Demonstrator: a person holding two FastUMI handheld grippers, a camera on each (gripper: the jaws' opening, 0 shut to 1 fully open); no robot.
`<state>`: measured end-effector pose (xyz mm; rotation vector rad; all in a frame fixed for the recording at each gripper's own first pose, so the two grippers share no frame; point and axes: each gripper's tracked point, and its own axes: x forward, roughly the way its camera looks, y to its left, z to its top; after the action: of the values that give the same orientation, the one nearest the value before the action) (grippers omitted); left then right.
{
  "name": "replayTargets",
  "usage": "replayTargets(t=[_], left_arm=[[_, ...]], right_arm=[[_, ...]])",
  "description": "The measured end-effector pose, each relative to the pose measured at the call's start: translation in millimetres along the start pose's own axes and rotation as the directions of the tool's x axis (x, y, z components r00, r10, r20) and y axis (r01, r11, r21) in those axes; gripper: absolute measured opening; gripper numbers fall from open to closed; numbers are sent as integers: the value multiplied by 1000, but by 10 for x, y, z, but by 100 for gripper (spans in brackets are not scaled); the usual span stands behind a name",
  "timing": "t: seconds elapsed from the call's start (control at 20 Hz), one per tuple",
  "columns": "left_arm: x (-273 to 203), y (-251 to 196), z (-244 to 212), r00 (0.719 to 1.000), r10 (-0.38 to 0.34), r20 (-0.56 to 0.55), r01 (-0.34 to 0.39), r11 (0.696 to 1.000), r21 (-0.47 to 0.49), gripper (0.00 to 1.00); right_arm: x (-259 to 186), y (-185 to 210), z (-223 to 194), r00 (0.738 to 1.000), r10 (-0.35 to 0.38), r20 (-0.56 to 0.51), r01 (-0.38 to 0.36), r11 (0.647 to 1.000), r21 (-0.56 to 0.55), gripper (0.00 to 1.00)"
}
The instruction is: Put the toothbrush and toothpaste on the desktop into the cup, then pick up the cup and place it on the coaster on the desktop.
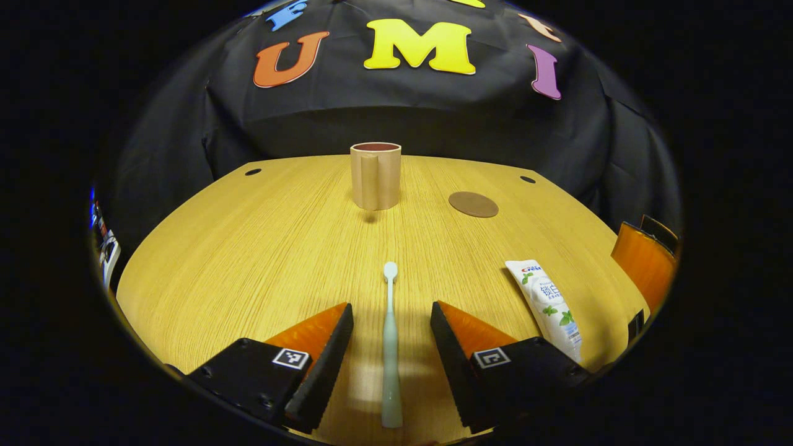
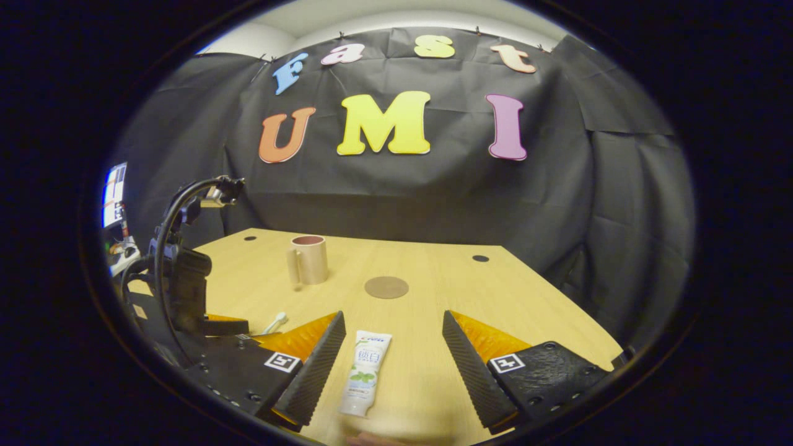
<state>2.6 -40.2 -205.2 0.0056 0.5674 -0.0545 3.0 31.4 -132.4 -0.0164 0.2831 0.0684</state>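
A pale green toothbrush [image 1: 390, 347] lies flat on the wooden desktop [image 1: 248, 260], head pointing away, between the spread fingers of my open left gripper [image 1: 391, 365]. A white toothpaste tube [image 1: 546, 305] lies to its right. In the right gripper view the same toothpaste tube [image 2: 365, 371] lies between the fingers of my open right gripper [image 2: 391, 371], nearer the left finger. A beige cup [image 1: 375, 175] with a handle stands upright farther back, also cup [image 2: 308, 259]. A round brown coaster [image 1: 473, 204] lies right of it, coaster [image 2: 386, 287]. The toothbrush head [image 2: 276, 321] peeks past my left gripper's body [image 2: 186, 291].
The desktop [image 2: 495, 297] has small dark holes [image 1: 253, 171] near its back corners. Black cloth hangs right behind the desk's far edge. A lit screen [image 2: 113, 193] sits at far left beyond the desk. Bare wood lies between the cup and both grippers.
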Motion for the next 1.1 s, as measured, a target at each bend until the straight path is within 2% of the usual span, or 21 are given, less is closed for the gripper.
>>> replayTargets(t=[0.15,0.25,0.3,0.35,0.4,0.5,0.85,0.95,1.0,1.05,1.1], left_arm=[[11,-44,-60,1000,-18,-24,18,1000,4,66],[30,-5,-81,1000,-5,-29,6,999,34,61],[27,-6,-88,1000,-4,-29,5,999,40,59],[27,-4,-83,1000,-2,-28,3,999,40,53],[31,10,-91,1000,1,-29,0,999,40,53],[34,40,-88,1000,10,-28,-9,999,41,46],[42,106,-88,999,16,-30,-15,999,30,13],[44,115,-86,999,12,-31,-11,999,31,11],[35,121,-88,1000,9,-29,-9,1000,29,17],[35,118,-87,1000,6,-28,-5,1000,21,9],[27,114,-86,1000,2,-24,-1,1000,11,8]], right_arm=[[31,17,-42,1000,0,-16,1,1000,8,95],[44,15,-77,1000,2,-28,-2,1000,14,98],[51,24,-100,999,6,-36,-5,1000,12,95],[57,24,-120,999,5,-45,-4,1000,10,95],[69,19,-143,999,5,-51,-5,1000,9,95],[71,37,-175,998,10,-65,-9,1000,11,95],[166,65,-357,992,8,-125,-7,1000,13,95],[209,88,-412,989,11,-146,-10,1000,8,95],[225,96,-434,988,12,-156,-11,1000,6,95],[235,112,-457,986,17,-164,-16,1000,6,95],[245,127,-486,984,22,-176,-21,1000,8,95]])
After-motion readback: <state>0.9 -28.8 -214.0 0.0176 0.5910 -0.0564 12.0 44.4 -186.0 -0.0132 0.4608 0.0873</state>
